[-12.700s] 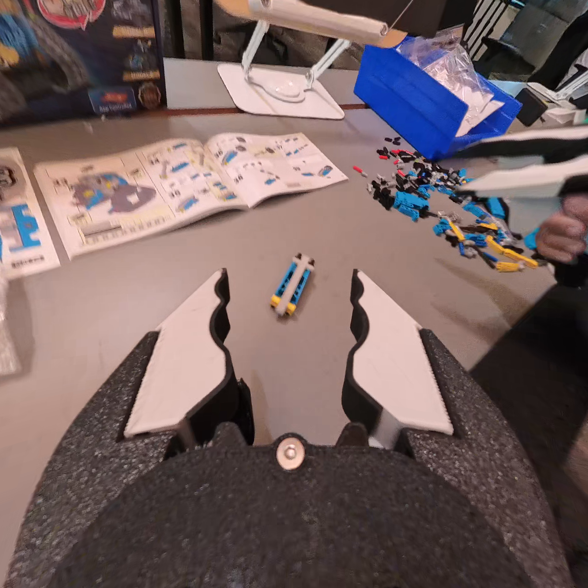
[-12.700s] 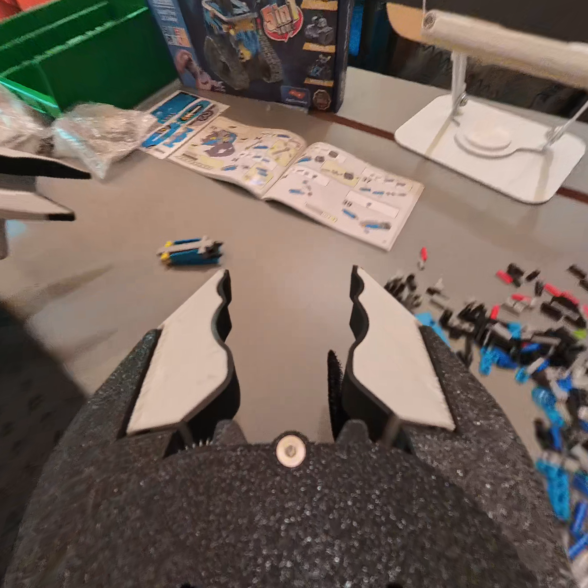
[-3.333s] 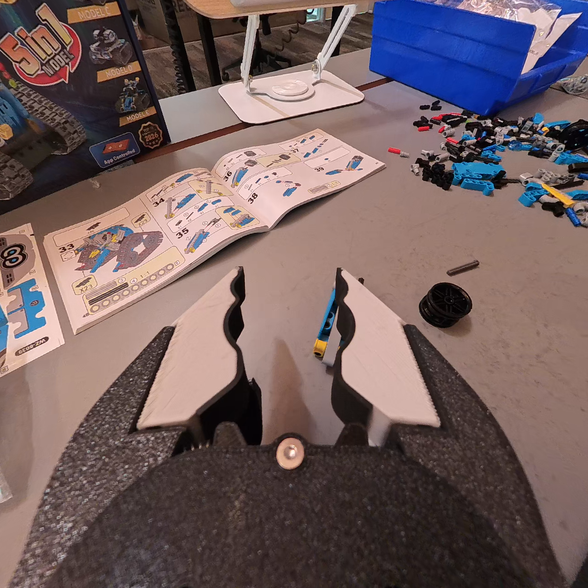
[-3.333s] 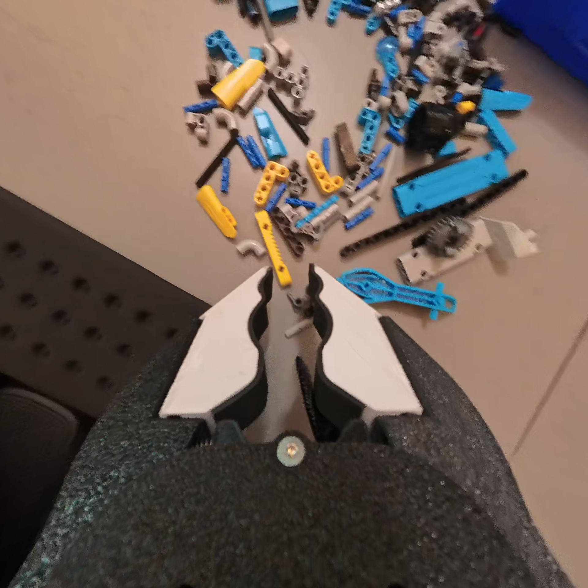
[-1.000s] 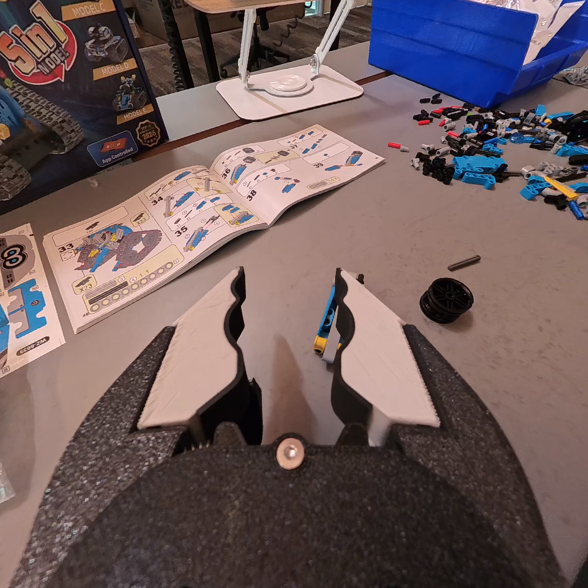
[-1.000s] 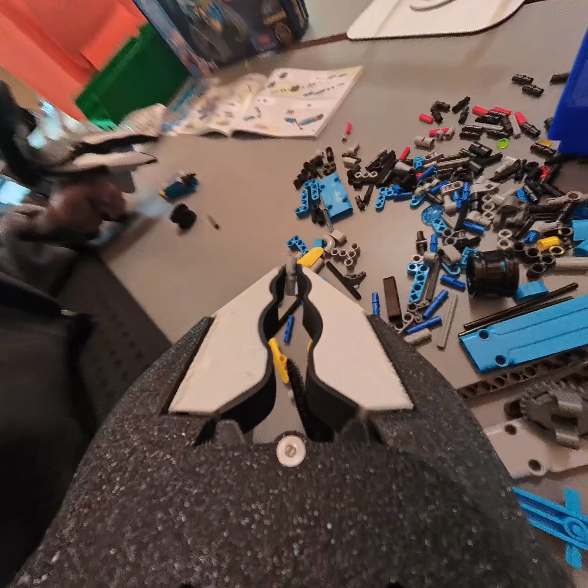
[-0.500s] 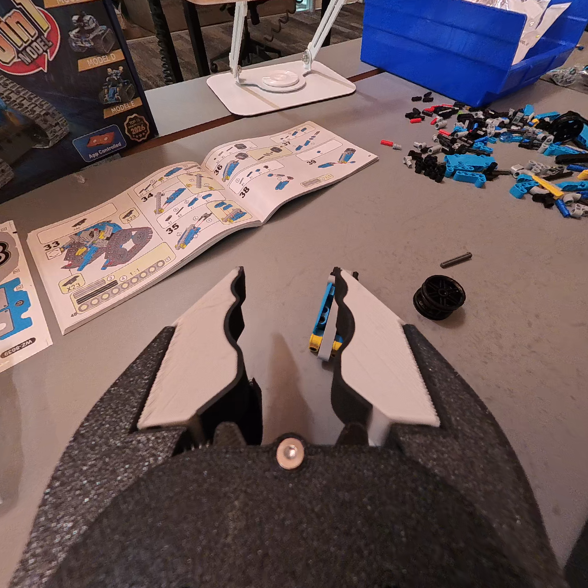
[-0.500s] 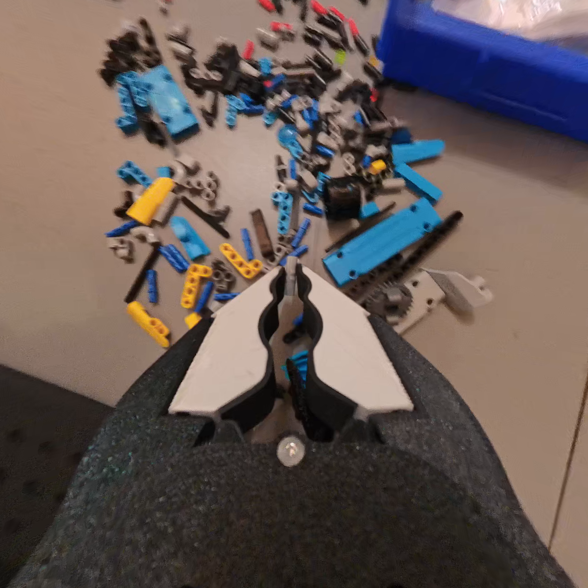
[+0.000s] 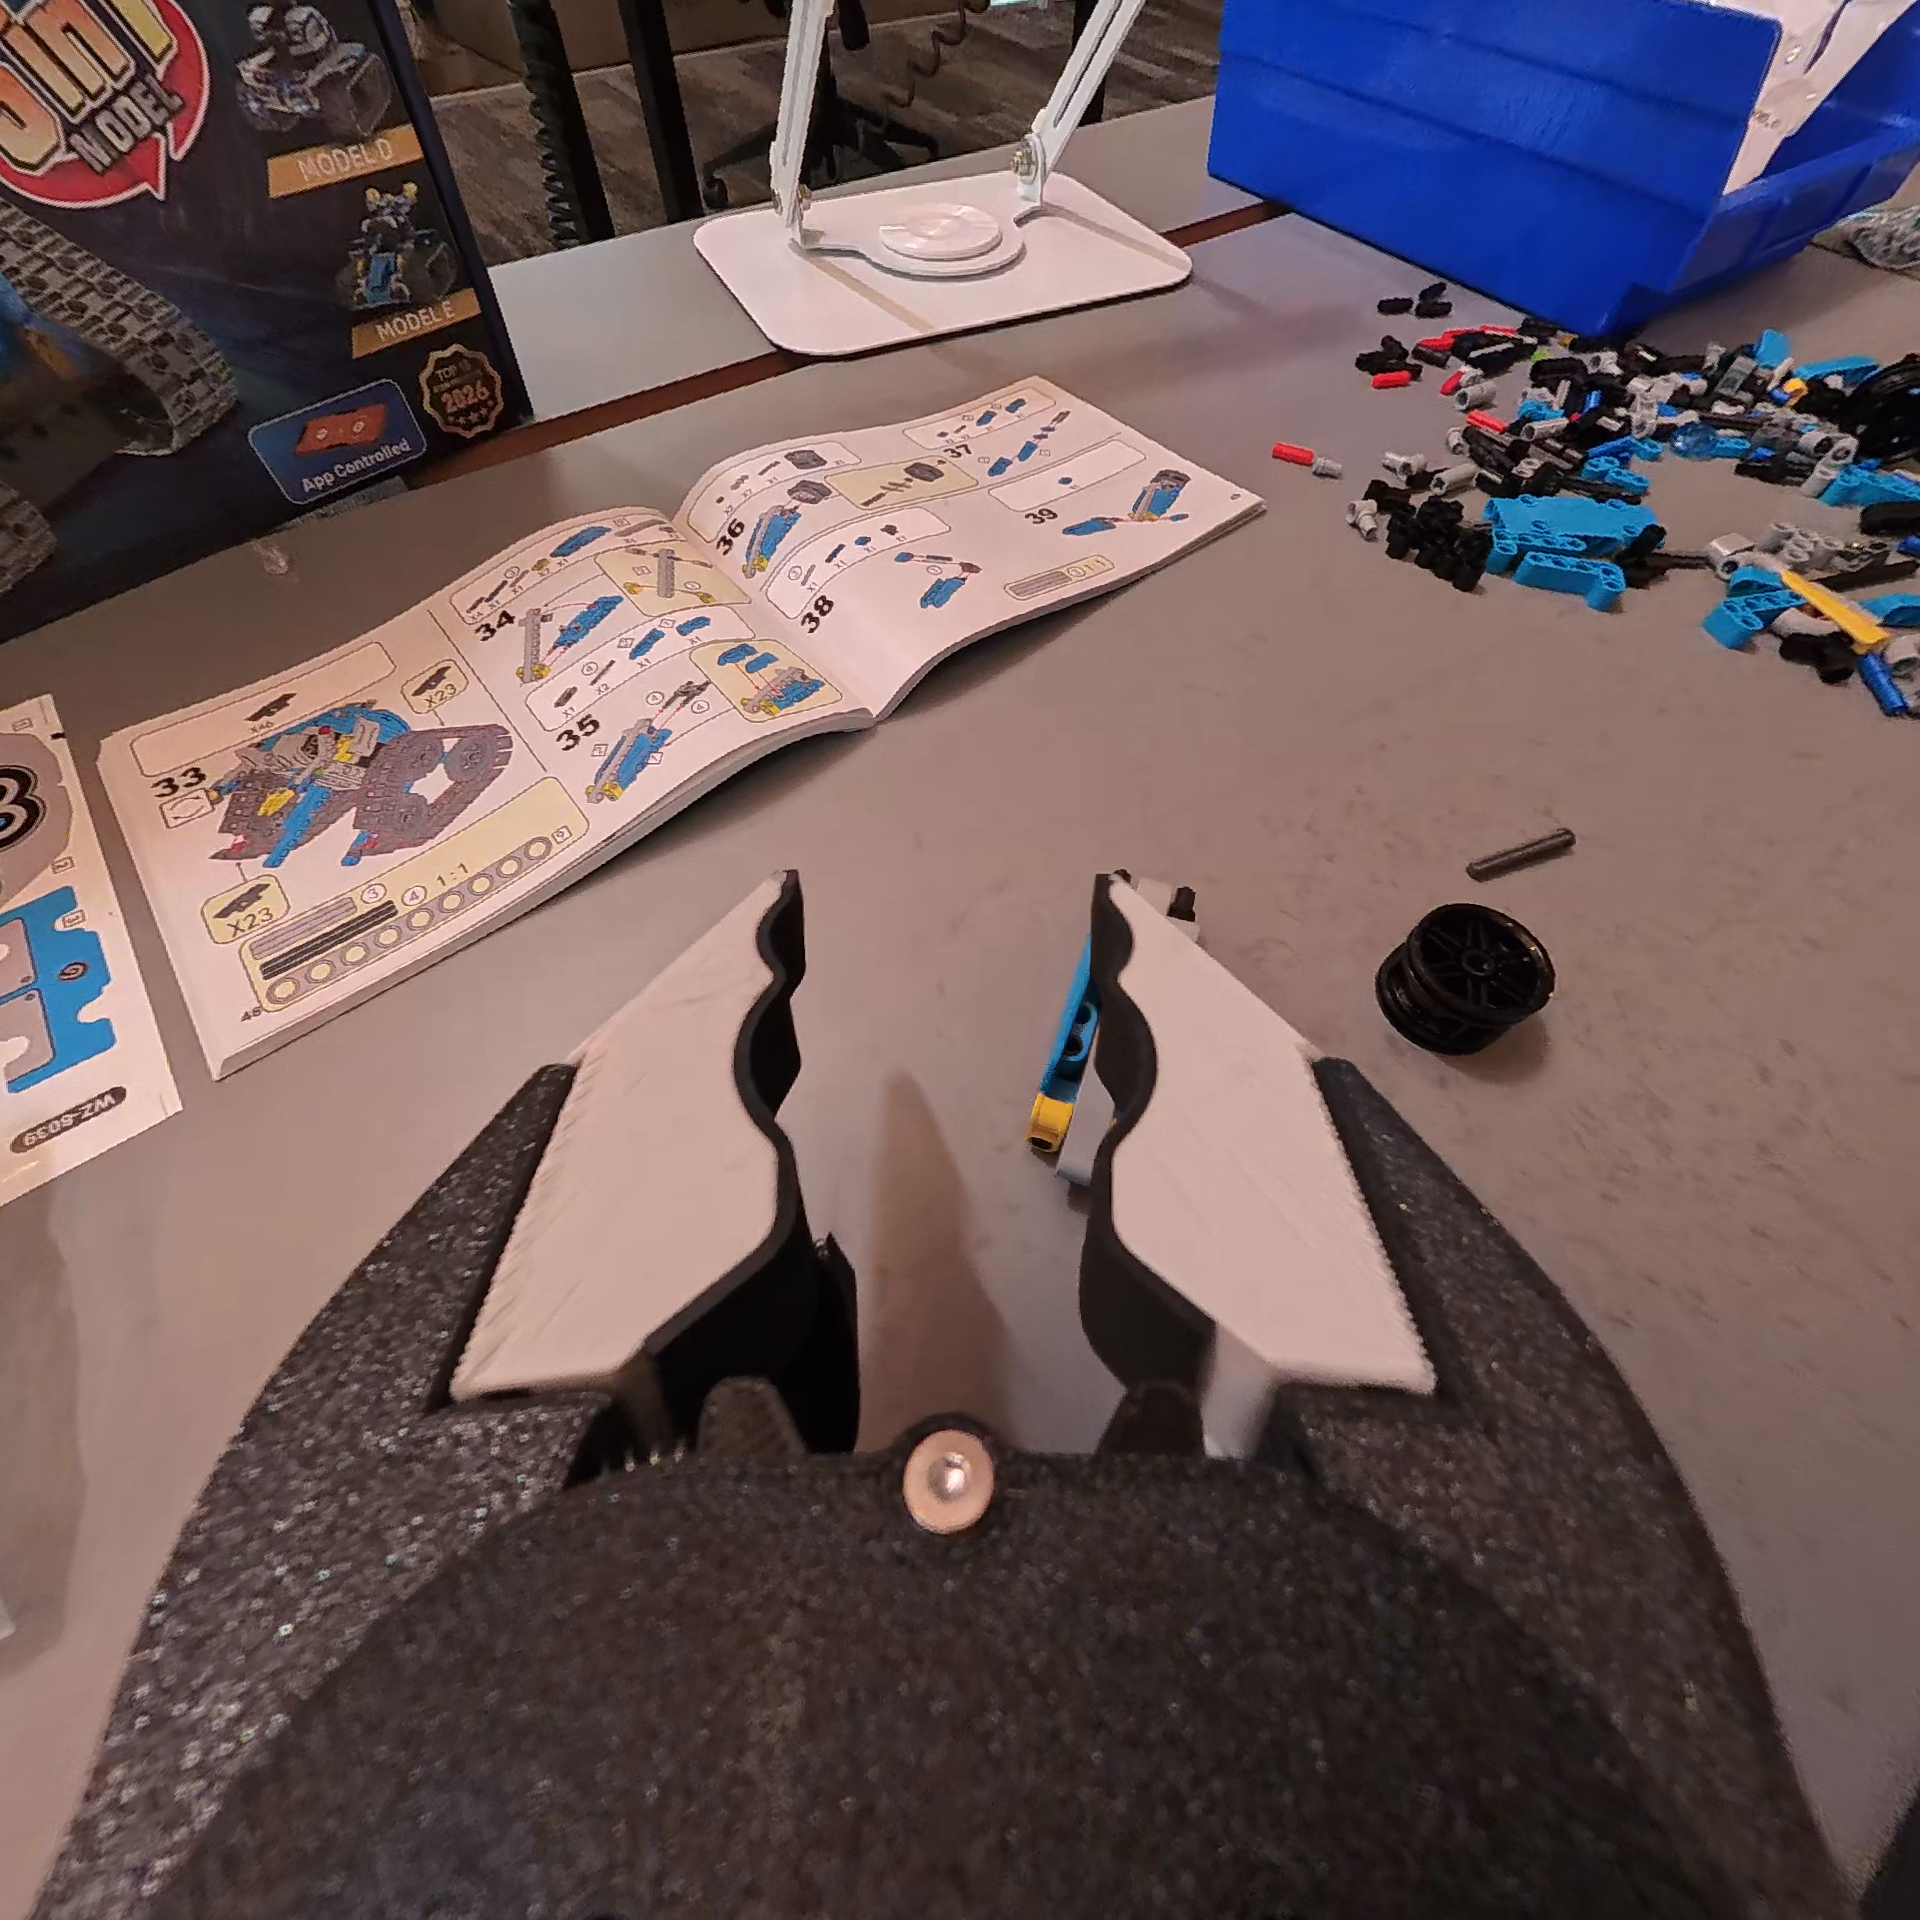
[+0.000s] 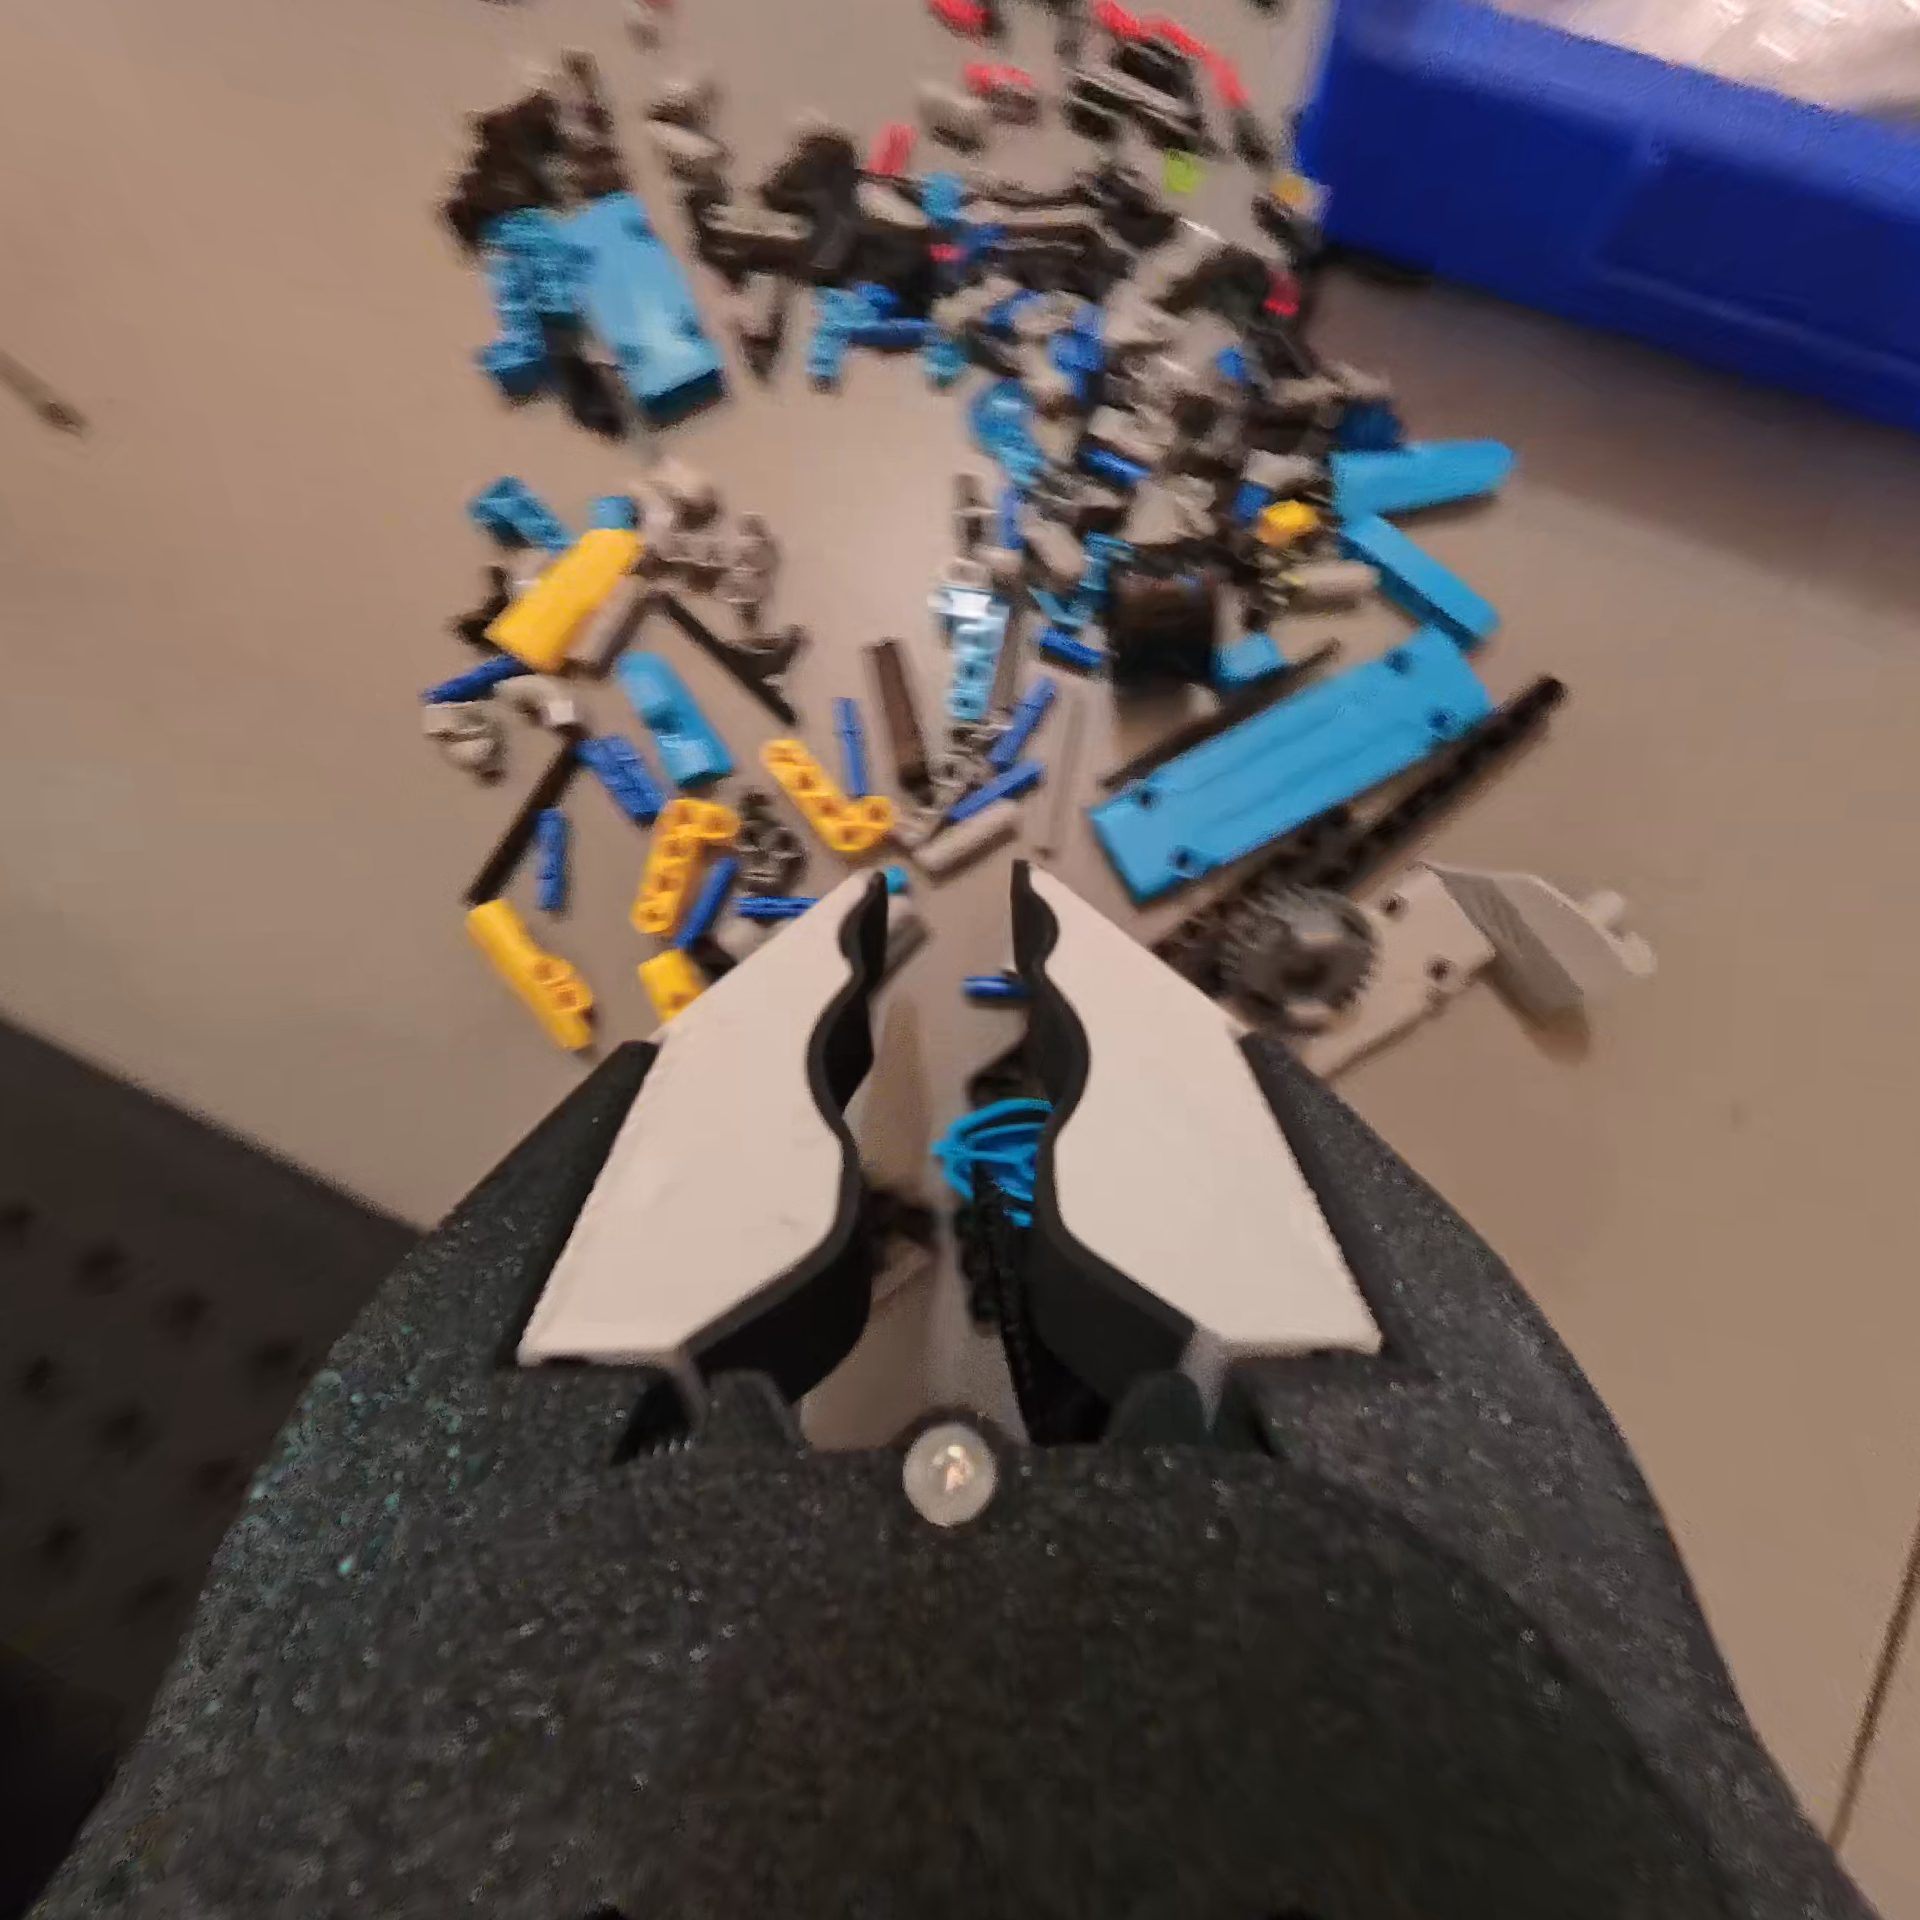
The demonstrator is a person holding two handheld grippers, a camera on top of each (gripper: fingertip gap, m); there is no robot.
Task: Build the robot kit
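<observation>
My left gripper (image 9: 945,894) is open and low over the grey table. A small blue, yellow and grey brick assembly (image 9: 1070,1039) lies on the table against the inner side of its right finger, partly hidden by it. A black wheel (image 9: 1465,977) and a short black axle pin (image 9: 1522,854) lie to the right. My right gripper (image 10: 948,883) is slightly open with nothing between its tips. It hovers over the near edge of a pile of loose bricks (image 10: 987,520); the view is blurred. A small grey pin (image 10: 966,844) and yellow angled beams (image 10: 826,795) lie just ahead.
An open instruction booklet (image 9: 675,665), a sticker sheet (image 9: 42,935) and the kit box (image 9: 208,260) lie at left and back. A white lamp base (image 9: 935,249) and a blue bin (image 9: 1507,156) stand at the back. The table edge (image 10: 312,1122) runs at lower left. The tips of one gripper are about 45 centimeters away from the tips of the other. The black wheel (image 9: 1465,977) is about 9 centimeters from my left fingertips and 35 centimeters from my right.
My right gripper was shut on a small grey piece; it has opened and the piece is no longer between its tips. The left gripper has barely shifted beside the assembly.
</observation>
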